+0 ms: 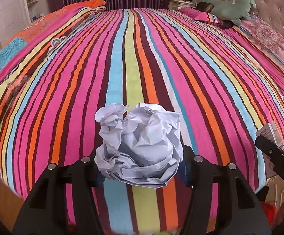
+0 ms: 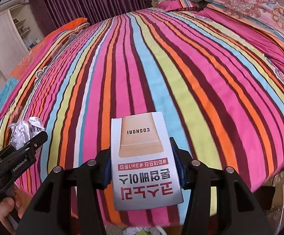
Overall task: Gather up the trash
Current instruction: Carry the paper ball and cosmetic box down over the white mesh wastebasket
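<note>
I have my left gripper (image 1: 140, 168) pinching the crumpled paper ball (image 1: 140, 145), light and springy, at its waist, and my right gripper (image 2: 144, 174) clamping the stiff, slippery carton (image 2: 145, 156) at three and nine o'clock above the bed (image 2: 181, 68).

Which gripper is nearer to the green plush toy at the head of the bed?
Right, slightly. The plush toy lies far off to the right. The right gripper, holding a box, is on that side; the left gripper, holding crumpled paper, is further left.

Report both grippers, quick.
Left gripper: shut on the crumpled paper ball.
Right gripper: shut on the Cosnori box.
</note>
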Available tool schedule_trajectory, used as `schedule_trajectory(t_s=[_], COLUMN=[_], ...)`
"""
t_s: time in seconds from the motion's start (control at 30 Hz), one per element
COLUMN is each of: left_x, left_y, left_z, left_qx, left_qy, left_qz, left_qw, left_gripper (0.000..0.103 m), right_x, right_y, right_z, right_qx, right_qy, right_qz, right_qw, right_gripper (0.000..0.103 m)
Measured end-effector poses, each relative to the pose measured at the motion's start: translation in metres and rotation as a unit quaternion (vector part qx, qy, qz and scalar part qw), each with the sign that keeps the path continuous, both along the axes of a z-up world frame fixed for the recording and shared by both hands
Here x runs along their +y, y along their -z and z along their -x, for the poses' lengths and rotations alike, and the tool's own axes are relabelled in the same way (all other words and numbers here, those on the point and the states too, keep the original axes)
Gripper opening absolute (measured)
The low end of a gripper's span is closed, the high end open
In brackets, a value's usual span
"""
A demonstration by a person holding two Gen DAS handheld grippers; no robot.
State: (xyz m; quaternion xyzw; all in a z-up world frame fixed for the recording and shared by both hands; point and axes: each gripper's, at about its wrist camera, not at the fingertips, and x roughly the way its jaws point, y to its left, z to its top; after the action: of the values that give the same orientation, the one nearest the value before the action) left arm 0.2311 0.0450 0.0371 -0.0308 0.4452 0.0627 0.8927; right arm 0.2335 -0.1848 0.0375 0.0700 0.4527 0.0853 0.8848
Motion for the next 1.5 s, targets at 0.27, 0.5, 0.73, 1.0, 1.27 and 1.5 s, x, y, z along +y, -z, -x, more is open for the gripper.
schedule_trajectory(t_s=[0.27,0.5,0.73,1.0,1.27,1.5], left_x=[-0.008,-0.013,-0.016,-0.023,-0.029,-0.034], left_y=[0.009,0.015,0.02,0.03,0.042,0.053], left_z=[0.056,0.1,0.141,0.177,0.201,0.209], left_qx=[0.005,0.006,0.008,0.018,0.033,0.049], left_qy=[0.011,0.017,0.021,0.03,0.039,0.047], left_qz=[-0.002,-0.001,-0.013,-0.027,-0.029,-0.032], left_qw=[0.9999,0.9998,0.9997,0.999,0.9983,0.9972], left_gripper=[0.056,0.056,0.056,0.056,0.056,0.056], right_x=[0.008,0.012,0.013,0.019,0.023,0.025], right_y=[0.001,0.006,0.014,0.017,0.02,0.036], right_z=[0.046,0.081,0.112,0.142,0.159,0.168], right_qx=[-0.005,-0.004,0.003,0.005,0.008,0.04], right_qy=[-0.003,-0.003,-0.004,-0.013,-0.021,-0.027], right_qz=[-0.002,-0.003,-0.007,0.001,0.013,0.021], right_qw=[1.0,1.0,1.0,1.0,1.0,0.999], right_gripper=[0.048,0.048,0.048,0.048,0.048,0.048])
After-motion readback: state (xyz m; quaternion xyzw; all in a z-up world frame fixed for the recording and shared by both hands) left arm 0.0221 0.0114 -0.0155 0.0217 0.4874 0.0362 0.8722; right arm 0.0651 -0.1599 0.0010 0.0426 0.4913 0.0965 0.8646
